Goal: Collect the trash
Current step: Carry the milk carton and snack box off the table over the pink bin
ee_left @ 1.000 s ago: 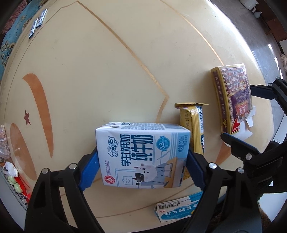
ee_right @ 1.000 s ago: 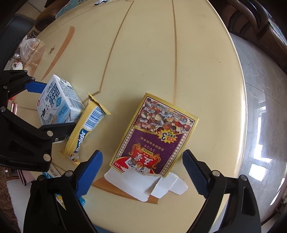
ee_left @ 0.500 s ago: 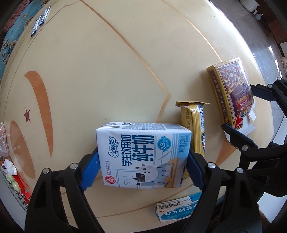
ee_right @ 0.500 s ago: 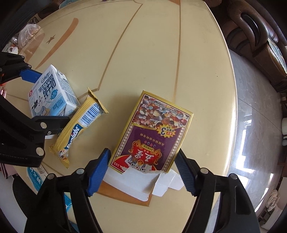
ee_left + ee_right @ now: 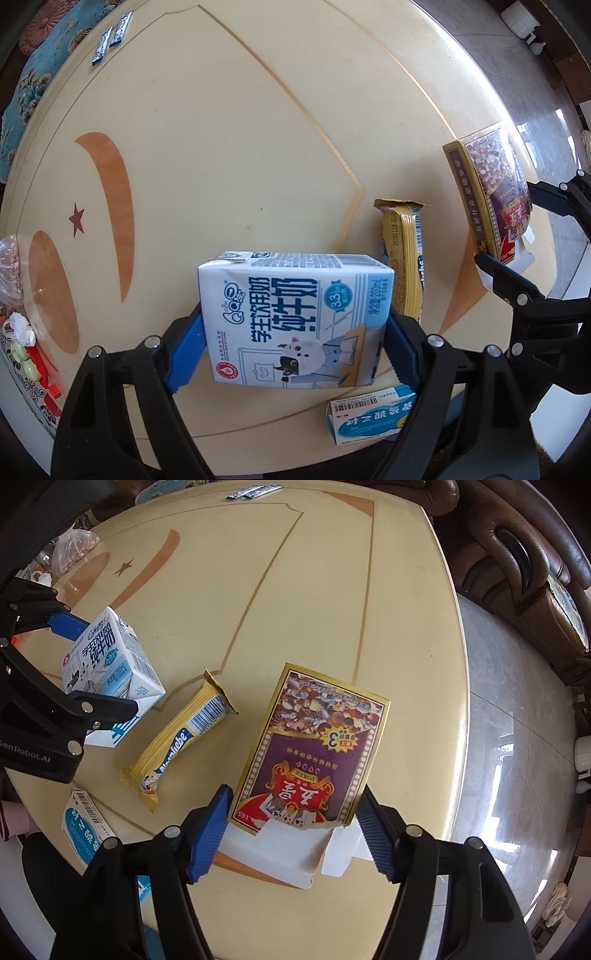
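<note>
The milk carton [image 5: 295,321] is clamped between the blue pads of the left gripper [image 5: 293,343], over the near part of the cream table [image 5: 221,147]; whether it rests on the surface or is raised cannot be told; the playing-card box [image 5: 314,753] is seen between the pads of the right gripper [image 5: 293,830], whose jaws are closing, both pads touching the box's sides at its torn, near end; the box is set close to the table's right edge, its white flap [image 5: 280,856] spread toward the near edge; a yellow snack wrapper [image 5: 181,738] is laid flat between carton and box, apart from both; a small blue-and-white medicine box [image 5: 369,415] is seen at the near edge, just beside the carton.
</note>
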Available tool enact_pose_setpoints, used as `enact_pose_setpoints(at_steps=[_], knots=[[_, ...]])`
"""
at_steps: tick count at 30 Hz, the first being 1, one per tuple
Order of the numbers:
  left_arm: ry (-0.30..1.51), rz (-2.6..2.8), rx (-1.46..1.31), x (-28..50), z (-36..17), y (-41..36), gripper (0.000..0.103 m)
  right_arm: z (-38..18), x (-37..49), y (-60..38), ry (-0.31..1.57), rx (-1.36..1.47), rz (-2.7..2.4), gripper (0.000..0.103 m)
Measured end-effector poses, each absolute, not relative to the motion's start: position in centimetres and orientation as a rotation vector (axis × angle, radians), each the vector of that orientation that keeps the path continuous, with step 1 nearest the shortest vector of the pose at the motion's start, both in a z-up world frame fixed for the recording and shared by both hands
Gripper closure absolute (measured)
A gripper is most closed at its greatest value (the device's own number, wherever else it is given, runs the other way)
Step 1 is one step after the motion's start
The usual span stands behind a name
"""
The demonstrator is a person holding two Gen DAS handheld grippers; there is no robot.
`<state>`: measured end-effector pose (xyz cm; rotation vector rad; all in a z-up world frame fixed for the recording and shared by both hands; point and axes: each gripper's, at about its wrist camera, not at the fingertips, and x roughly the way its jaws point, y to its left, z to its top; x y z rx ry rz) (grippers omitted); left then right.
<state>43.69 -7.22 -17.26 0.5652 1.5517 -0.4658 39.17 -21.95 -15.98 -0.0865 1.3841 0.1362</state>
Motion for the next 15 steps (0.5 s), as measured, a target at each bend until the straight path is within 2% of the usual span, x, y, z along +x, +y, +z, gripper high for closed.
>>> enact_pose_setpoints(at_steps=[15], knots=[[1.482,-0.447,0.560,39.5,-11.9,-4.6,0.021,-10.0,35.6,-20.6,1.292,-0.131,0.146,0.038]])
